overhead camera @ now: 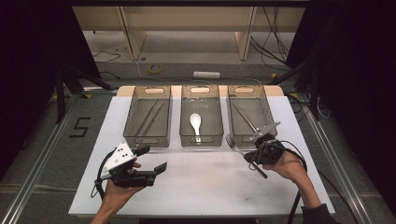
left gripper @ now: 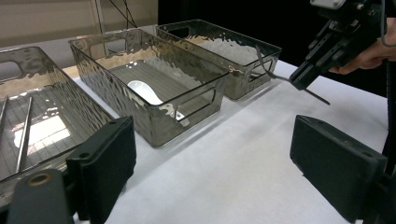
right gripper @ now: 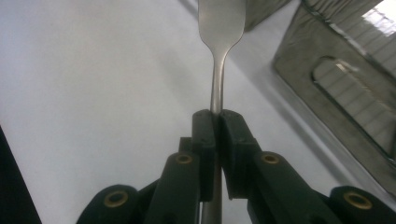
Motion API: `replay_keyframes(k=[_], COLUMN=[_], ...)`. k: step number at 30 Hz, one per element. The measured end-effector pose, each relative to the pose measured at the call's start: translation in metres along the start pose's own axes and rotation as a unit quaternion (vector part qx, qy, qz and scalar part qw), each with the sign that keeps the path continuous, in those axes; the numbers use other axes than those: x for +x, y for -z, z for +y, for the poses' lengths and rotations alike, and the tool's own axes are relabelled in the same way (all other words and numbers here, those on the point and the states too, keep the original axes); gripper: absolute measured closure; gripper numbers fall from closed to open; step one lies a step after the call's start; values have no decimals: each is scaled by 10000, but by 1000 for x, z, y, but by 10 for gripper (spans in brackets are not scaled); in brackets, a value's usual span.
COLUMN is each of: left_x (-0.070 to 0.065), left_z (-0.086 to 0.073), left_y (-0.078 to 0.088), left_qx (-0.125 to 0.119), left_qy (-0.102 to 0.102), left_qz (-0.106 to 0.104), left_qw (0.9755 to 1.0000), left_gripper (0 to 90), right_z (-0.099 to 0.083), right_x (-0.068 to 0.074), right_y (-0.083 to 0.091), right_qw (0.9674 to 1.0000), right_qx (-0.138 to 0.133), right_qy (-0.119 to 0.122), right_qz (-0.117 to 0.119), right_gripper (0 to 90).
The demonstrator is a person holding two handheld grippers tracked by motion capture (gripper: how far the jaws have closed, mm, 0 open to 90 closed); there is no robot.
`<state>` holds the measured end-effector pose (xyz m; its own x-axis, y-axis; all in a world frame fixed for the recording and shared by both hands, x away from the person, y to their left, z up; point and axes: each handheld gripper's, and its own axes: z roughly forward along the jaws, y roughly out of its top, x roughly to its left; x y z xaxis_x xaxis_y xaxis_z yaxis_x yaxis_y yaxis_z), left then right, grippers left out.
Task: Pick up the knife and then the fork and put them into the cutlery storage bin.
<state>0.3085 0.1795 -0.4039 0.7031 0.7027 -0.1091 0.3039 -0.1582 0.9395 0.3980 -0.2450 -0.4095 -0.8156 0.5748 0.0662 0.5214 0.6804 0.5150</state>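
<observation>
- Dark curtains close off both sides of the room, and a white table [overhead camera: 201, 186] stands in the middle on a grey floor with a taped figure five at the left.
- Three smoky clear bins sit in a row along the table's far half: the left bin [overhead camera: 150, 116], the middle bin [overhead camera: 201, 116] and the right bin [overhead camera: 249, 116].
- Long thin metal pieces lie slantwise in the left bin; they look like chopsticks, though the high view is too coarse to be sure.
- One white spoon [overhead camera: 195, 123] lies flat in the middle bin, bowl toward the far side.
- Another thin metal utensil lies slantwise in the right bin.
- Held in the person's right hand, the right gripper [overhead camera: 254, 157] is just in front of the right bin's near left corner.
- Its jaws are clamped tight on the neck of a metal fork [right gripper: 219, 56]; the right gripper view shows the two pads pinching the stem with the broad head reaching out ahead.
- From the high view the fork [overhead camera: 236, 147] is off the table, tines pointing toward the gap between the middle and right bins, handle trailing back under the gripper.
- From the left gripper view the fork hangs close beside the right bin's near wall, without touching it.
- Near the table's front left, the left gripper [overhead camera: 154, 161] is in the person's left hand, jaws spread wide with nothing between them.
- Its pads [left gripper: 336, 163] frame bare white table and point toward the bins.
</observation>
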Motion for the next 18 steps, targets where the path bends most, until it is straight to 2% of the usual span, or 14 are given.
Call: replay_keyframes(k=[3,10,12,18], left_x=[0,0,0,0], left_z=[0,0,0,0], left_y=[0,0,0,0], left_qx=[5,0,-5,-9], left_qy=[-2,0,6,-7], left_qz=[2,7,10,14], left_qw=[10000,10000,10000,10000], left_gripper=[141,141,141,141], right_z=[-3,-7,-7,-10], right_x=[-4,-12,-13,-19], right_y=[7,18,21,27], right_qw=[9998,9983,9975,9947], right_qx=[-129,-511,-580,-893], right_qy=[-158,-239,-378,-485], right_qz=[-39,-131,-111,-164], right_gripper=[853,853,853,853])
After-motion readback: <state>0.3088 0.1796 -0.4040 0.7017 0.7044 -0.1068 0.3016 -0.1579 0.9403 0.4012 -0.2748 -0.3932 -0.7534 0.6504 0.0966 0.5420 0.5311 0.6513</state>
